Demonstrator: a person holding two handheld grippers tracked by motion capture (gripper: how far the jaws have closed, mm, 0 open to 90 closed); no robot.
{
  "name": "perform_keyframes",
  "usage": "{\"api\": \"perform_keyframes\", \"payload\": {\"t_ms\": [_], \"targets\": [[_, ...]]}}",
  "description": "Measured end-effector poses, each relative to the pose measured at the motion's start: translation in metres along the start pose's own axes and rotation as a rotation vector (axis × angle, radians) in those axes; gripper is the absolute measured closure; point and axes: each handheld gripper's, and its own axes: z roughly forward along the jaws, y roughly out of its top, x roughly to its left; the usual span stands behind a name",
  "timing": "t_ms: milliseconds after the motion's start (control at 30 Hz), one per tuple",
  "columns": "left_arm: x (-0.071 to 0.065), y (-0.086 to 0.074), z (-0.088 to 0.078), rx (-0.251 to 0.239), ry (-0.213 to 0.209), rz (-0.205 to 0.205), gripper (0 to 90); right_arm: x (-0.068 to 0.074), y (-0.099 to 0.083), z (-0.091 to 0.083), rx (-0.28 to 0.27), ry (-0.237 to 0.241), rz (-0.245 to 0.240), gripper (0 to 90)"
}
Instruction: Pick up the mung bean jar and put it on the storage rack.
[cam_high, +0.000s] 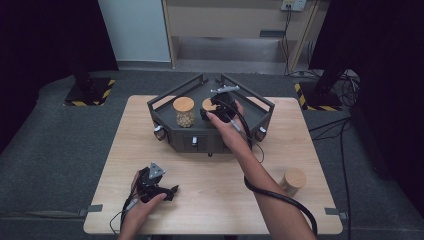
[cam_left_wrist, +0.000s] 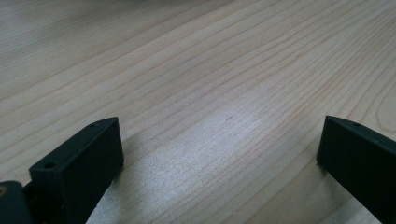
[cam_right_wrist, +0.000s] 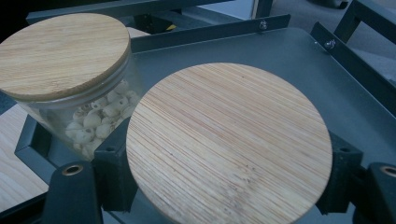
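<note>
Over the tray (cam_high: 260, 107), right tool (cam_right_wrist: 229, 154) pinches a lidded jar (cam_right_wrist: 229, 140) beside the bean jar (cam_right_wrist: 70, 79); a nudge could topple it. Left tool (cam_left_wrist: 219, 154) spread, idle on bench (cam_left_wrist: 210, 70).

You see the table (cam_high: 210, 170) evenly lit from above against dark curtains at both sides, a pale sheen on the wood in the left gripper view, and soft, slightly blurred detail throughout.

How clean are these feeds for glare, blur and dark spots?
High view: table evenly lit, surroundings nearly black. Left gripper view: pale sheen on the wood between the claw tips, far grain soft. Right gripper view: lid sharp, no glare; nearby jar slightly soft.
</note>
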Motion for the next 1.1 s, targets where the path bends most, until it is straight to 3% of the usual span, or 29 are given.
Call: {"api": "perform_keyframes", "payload": {"t_ms": [667,833,1100], "targets": [[0.0,0.0,0.0,-0.001,-0.001,-0.002,0.0,-0.001,-0.009,-0.001,-0.026,0.005,-0.021,24.8],[0.0,0.0,0.0,-0.001,-0.002,-0.002,0.0,-0.009,-0.009,-0.004,-0.03,0.026,-0.002,12.7],[0.0,0.0,0.0,-0.001,-0.001,-0.003,0.0,-0.015,-0.019,-0.02,-0.059,0.026,-0.009,5.3]]}}
